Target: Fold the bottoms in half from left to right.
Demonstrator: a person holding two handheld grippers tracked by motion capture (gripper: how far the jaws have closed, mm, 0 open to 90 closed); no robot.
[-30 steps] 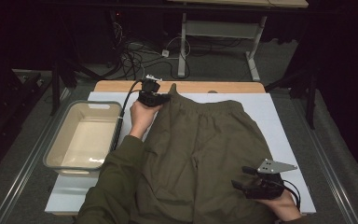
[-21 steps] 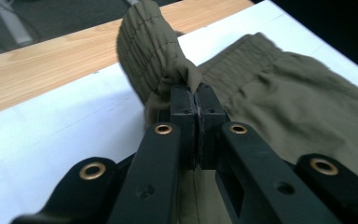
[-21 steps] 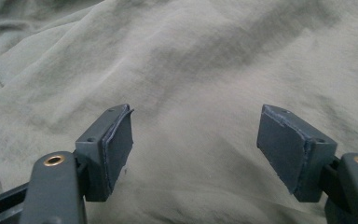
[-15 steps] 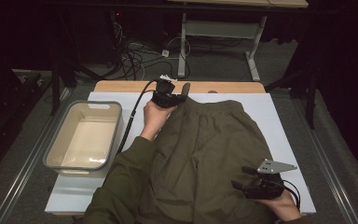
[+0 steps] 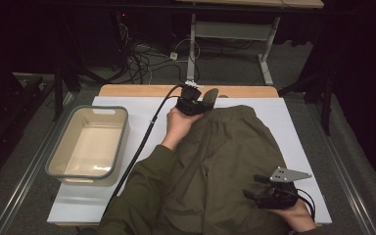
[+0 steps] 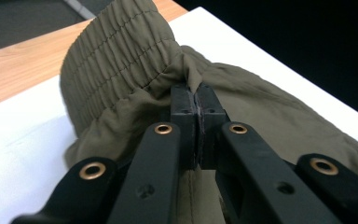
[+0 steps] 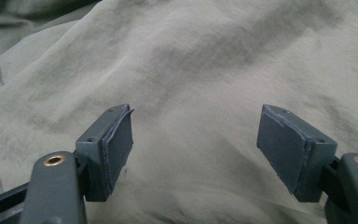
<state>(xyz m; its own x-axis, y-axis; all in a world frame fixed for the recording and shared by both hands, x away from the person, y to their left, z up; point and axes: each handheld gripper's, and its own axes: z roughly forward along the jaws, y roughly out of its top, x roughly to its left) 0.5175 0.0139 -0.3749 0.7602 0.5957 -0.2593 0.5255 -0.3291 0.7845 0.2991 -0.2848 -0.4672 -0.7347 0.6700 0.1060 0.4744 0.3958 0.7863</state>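
Left gripper (image 5: 196, 104) shifted right, pinching trousers (image 5: 225, 166); white table (image 5: 303, 122).

A beige tub (image 5: 87, 144) sits on the left part of the white sheet (image 5: 298, 122). Beyond the sheet's far edge shows a wooden tabletop strip (image 5: 137, 90), then floor cables (image 5: 149, 56) and a desk frame (image 5: 235, 36).

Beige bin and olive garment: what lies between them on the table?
In the high view, the left hand-held gripper's black cable crosses the white sheet between bin and garment.
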